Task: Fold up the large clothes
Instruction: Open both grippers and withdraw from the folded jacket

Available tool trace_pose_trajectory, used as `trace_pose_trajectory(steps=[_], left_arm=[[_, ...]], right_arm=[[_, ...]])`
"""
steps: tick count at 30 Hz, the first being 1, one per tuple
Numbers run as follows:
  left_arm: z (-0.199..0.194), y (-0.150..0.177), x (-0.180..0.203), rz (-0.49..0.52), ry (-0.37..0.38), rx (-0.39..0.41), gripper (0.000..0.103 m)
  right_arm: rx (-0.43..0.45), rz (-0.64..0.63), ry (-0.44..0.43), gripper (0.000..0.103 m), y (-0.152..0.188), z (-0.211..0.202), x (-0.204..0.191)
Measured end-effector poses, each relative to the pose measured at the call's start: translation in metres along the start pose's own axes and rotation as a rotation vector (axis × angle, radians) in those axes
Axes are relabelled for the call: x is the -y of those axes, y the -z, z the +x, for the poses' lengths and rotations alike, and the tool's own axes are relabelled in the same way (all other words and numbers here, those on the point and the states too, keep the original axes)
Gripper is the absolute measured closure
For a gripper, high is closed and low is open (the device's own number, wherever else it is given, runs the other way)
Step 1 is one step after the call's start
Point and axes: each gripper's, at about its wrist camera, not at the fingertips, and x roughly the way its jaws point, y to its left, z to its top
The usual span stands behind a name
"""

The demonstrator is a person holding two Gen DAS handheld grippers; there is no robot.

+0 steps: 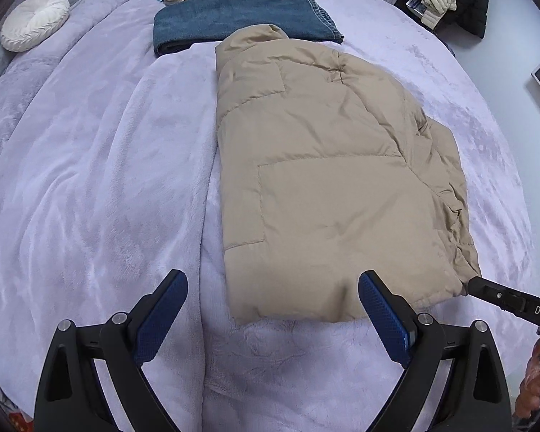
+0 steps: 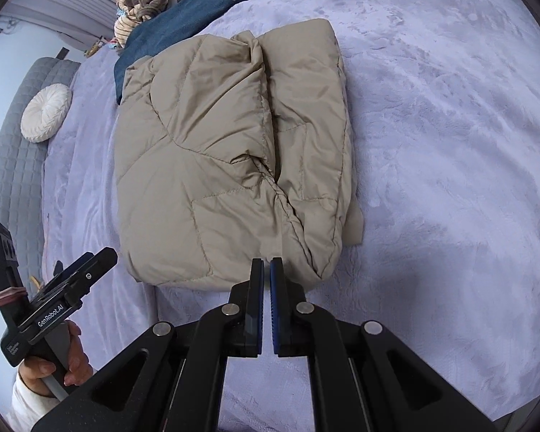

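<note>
On the lilac plush bedspread (image 1: 90, 187) lies a beige puffer jacket (image 1: 316, 180), already folded lengthwise into a narrow padded slab, its right side doubled over the middle. Beyond its far end sit folded jeans (image 1: 241, 18), seemingly finished. The left gripper (image 1: 271, 288) hangs spread over the jacket's near hem, gripping nothing. The right gripper (image 2: 266, 270) is pressed together at the near right corner, with no cloth visibly caught. Probably a crosswise fold remains.
</note>
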Motion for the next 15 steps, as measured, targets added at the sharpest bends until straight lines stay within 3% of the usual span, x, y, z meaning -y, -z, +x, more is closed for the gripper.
trace_pose_trajectory(steps=[5, 7, 15], left_arm=[[-0.009, 0.004, -0.001, -0.007, 0.005, -0.006, 0.006], [-0.012, 0.006, -0.001, -0.003, 0.005, 0.002, 0.0], [-0.022, 0.013, 0.002, 0.012, -0.007, 0.024, 0.0]], right_arm=[[0.013, 0.011, 0.003, 0.099, 0.013, -0.01, -0.002], [0.02, 0.01, 0.008, 0.099, 0.016, -0.013, -0.005], [0.037, -0.007, 0.041, 0.099, 0.021, -0.021, -0.014]])
